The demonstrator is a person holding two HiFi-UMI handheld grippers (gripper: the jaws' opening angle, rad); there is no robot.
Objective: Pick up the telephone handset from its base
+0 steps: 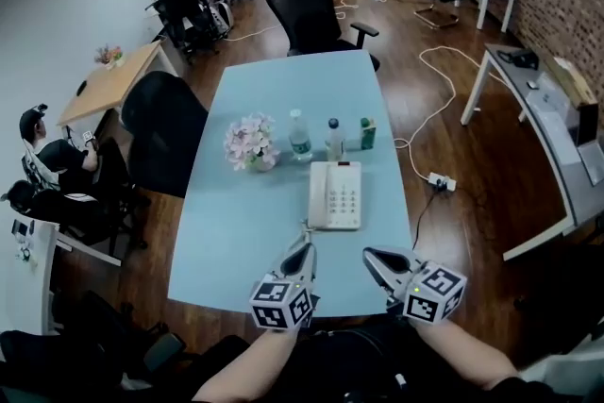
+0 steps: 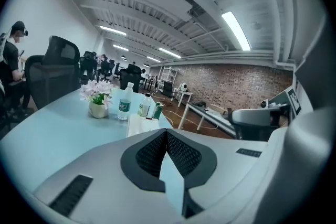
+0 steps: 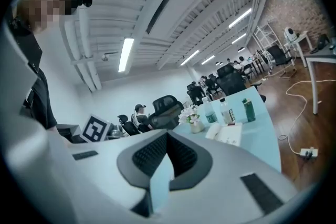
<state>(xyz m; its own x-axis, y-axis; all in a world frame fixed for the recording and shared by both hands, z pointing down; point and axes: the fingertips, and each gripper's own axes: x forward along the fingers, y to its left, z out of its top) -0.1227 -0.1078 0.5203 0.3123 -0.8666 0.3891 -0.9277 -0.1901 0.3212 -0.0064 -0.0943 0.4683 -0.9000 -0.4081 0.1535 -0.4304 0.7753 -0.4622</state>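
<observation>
Left gripper (image 1: 304, 243) and right gripper (image 1: 370, 254), both with jaws closed on nothing, hover side by side over the near edge of the surface (image 1: 236, 241). Just beyond, untouched, lies the telephone (image 1: 343, 195), with its handset (image 1: 319, 194) seated on the left side. Behind it stand flowers (image 1: 252, 142), two bottles (image 1: 299, 135) and a green can (image 1: 368, 133).

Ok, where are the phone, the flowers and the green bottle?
telephone (image 1: 344, 200), head view, on its keypad.
flowers (image 1: 249, 141), head view, on the pink blossoms.
green bottle (image 1: 368, 134), head view, on its side.
</observation>
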